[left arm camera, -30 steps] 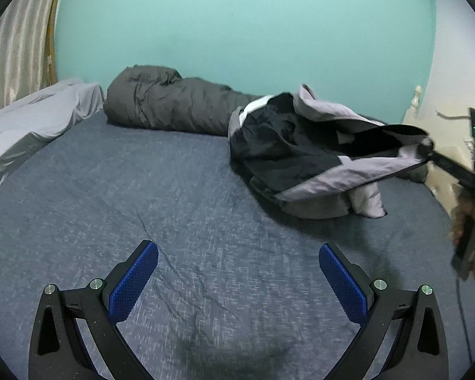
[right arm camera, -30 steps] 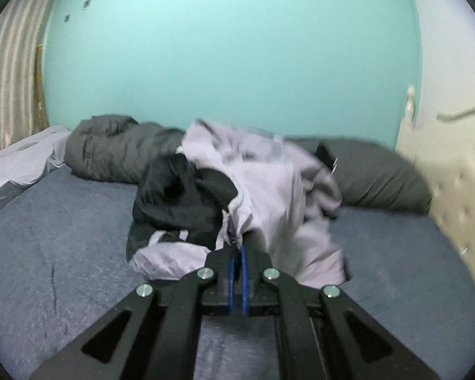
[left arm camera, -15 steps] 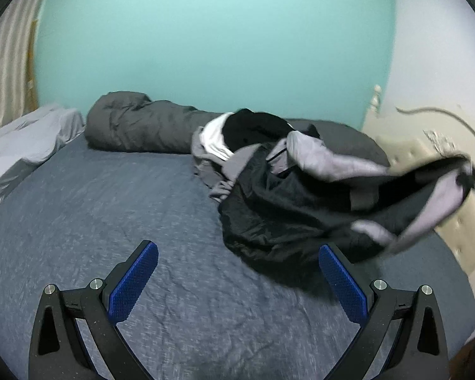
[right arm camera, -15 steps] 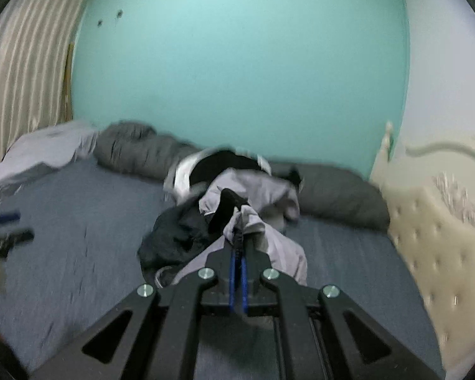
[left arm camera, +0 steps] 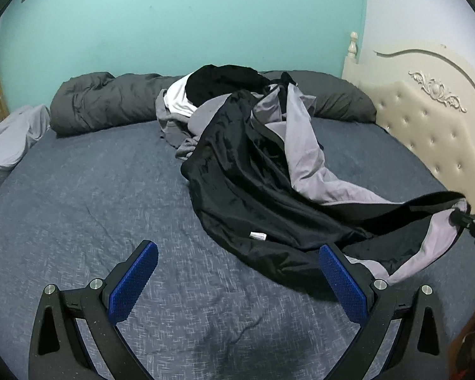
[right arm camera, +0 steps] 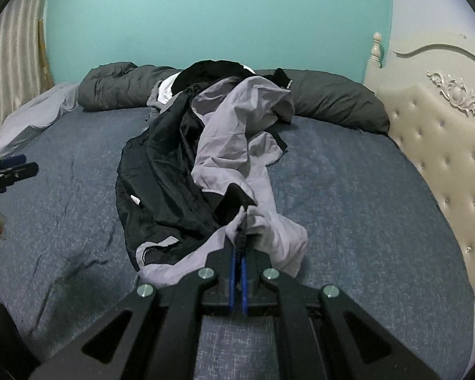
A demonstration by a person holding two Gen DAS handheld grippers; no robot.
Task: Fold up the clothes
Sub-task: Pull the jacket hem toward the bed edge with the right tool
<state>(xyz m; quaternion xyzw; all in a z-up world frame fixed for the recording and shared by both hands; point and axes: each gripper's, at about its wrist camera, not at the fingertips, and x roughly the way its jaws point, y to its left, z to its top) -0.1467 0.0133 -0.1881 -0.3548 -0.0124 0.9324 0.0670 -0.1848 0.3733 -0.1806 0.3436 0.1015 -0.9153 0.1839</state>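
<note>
Right gripper (right arm camera: 240, 240) jaws clamp the jacket (left arm camera: 253, 183) – left gripper (left arm camera: 237, 285) jaws apart; label (left arm camera: 258, 236) unreadable

Glossy black lining (left arm camera: 237, 186), matt grey shell (right arm camera: 228, 133), woven bedsheet (left arm camera: 95, 205).

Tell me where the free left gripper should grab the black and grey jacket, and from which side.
Take the jacket at its near black edge by the white label, coming from the left gripper side, low over the bed. That edge lies flat and exposed; the right gripper already pinches the other end.
</note>
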